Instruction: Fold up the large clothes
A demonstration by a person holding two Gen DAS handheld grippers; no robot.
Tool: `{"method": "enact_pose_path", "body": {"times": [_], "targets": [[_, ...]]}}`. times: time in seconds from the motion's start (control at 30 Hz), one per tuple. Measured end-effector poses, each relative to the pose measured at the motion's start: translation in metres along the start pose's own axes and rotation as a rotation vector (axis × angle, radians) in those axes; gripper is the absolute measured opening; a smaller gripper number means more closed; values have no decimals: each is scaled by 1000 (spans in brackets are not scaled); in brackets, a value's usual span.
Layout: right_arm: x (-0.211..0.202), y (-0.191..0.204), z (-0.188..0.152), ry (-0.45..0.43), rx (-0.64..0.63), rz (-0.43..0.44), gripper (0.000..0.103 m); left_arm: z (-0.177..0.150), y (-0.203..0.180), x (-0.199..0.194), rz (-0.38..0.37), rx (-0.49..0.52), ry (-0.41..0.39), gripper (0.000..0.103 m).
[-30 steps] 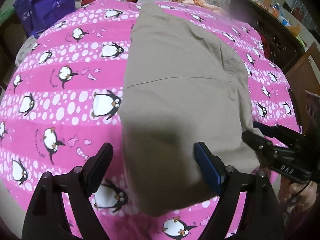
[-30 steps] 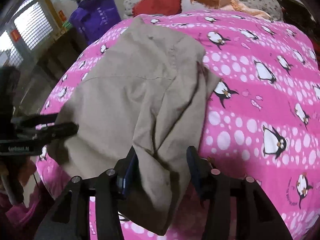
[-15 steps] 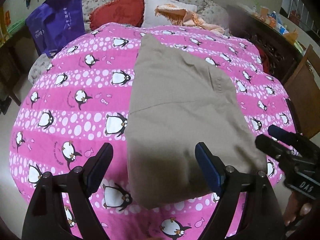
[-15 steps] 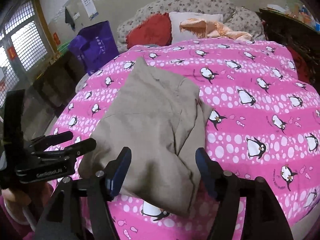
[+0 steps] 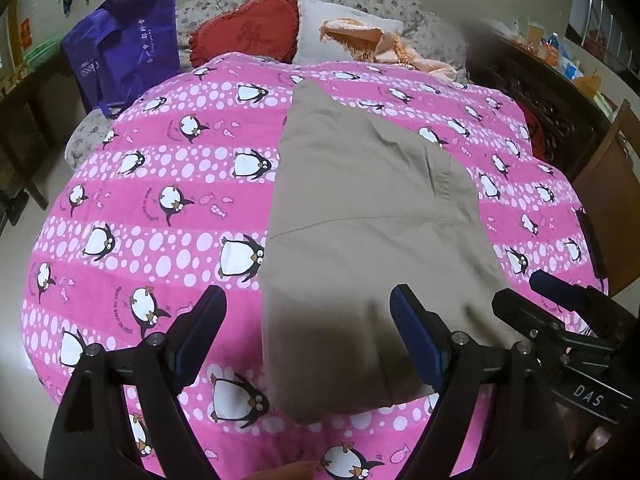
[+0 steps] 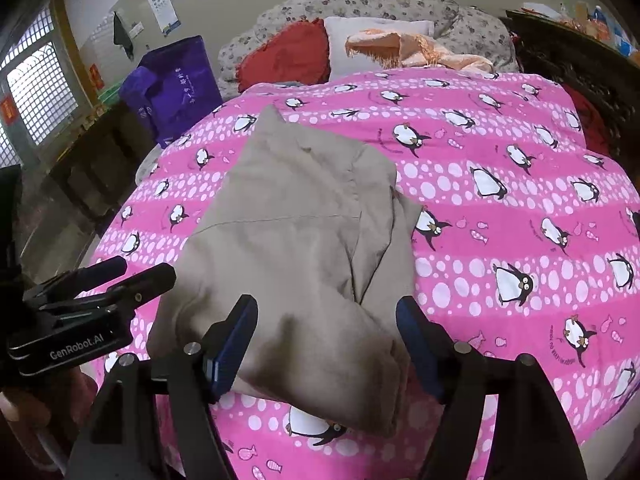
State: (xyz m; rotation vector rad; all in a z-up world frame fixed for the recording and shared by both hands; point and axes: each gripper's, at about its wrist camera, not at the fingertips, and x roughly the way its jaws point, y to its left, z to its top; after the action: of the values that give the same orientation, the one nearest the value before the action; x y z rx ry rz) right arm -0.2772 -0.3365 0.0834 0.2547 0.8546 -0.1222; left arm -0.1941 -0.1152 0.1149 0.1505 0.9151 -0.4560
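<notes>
One folded beige cotton garment (image 5: 372, 236) lies on the bed, on top of one pink quilt printed with white dots and black-and-white penguins (image 5: 160, 208). The garment reaches from the middle of the quilt down to the near edge, and on its right side one loose flap (image 6: 384, 248) lies over the lower layer.

Two hand-held grippers are in view. The left hand-held gripper (image 5: 308, 336) hangs above the near left corner of the garment with its two blue-padded fingers spread wide; nothing is between the pads and they do not touch the cloth, so it is released. The right hand-held gripper (image 6: 326, 344) hangs above the near right part of the garment. Its jaws are opening, and the cloth seen between its two fingers lies below them, not pressed by the pads.

At the head of the bed there are three cushions: one red ruffled cushion (image 5: 244, 36), one white cushion (image 5: 320, 28) and one long grey flowered bolster (image 6: 380, 0) behind them. One peach fringed cloth (image 5: 384, 46) lies over the white cushion. One purple fabric bag (image 5: 128, 40) stands at the far left corner of the bed.
</notes>
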Motion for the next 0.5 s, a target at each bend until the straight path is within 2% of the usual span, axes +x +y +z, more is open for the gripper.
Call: {"method": "enact_pose_path", "body": {"times": [0.17, 0.5], "targets": [[2, 3, 2, 0, -13, -4, 78, 0, 1, 3, 0, -4, 6, 84], [9, 1, 5, 18, -12, -6, 78, 1, 4, 8, 21, -14, 3, 84]]}}
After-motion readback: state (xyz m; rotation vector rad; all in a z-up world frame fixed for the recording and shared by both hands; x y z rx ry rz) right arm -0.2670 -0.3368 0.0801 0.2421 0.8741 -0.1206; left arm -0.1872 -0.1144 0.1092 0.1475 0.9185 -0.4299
